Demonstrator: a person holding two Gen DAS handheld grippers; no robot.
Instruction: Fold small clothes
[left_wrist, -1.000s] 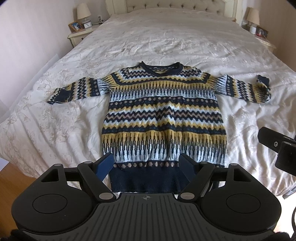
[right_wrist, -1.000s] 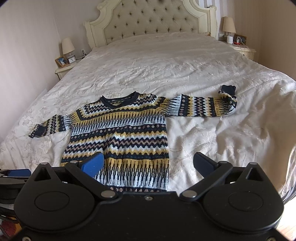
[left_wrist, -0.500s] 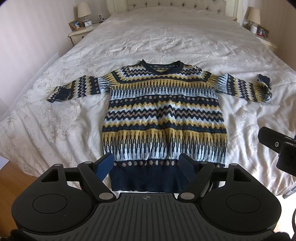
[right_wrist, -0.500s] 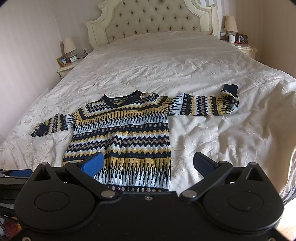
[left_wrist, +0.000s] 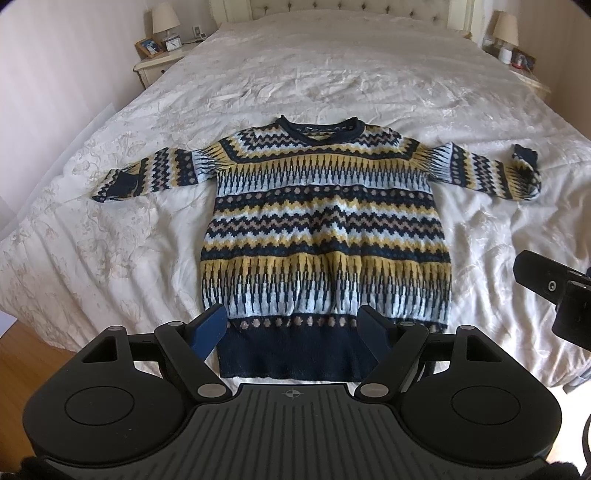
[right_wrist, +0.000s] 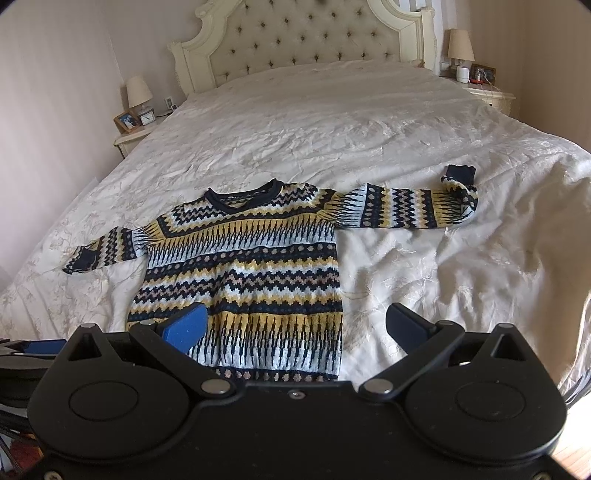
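A small knitted sweater (left_wrist: 325, 229) with navy, yellow and pale blue zigzag bands lies flat, front up, on the white bedspread (left_wrist: 332, 81), sleeves spread to both sides; the right cuff (left_wrist: 524, 155) is folded back. It also shows in the right wrist view (right_wrist: 243, 273). My left gripper (left_wrist: 293, 326) is open and empty, hovering over the navy hem. My right gripper (right_wrist: 295, 323) is open and empty, over the sweater's lower right part; its body shows at the right edge of the left wrist view (left_wrist: 554, 291).
The bed has a tufted headboard (right_wrist: 310, 37). Nightstands with lamps stand at the left (right_wrist: 138, 96) and right (right_wrist: 461, 48) of it. Wooden floor (left_wrist: 33, 362) shows at the bed's near left edge. A wall runs along the left side.
Both grippers have moved slightly forward and tilted a little, so the sweater sits a bit lower and closer in both views. The sweater has not moved. Both grippers stay open.
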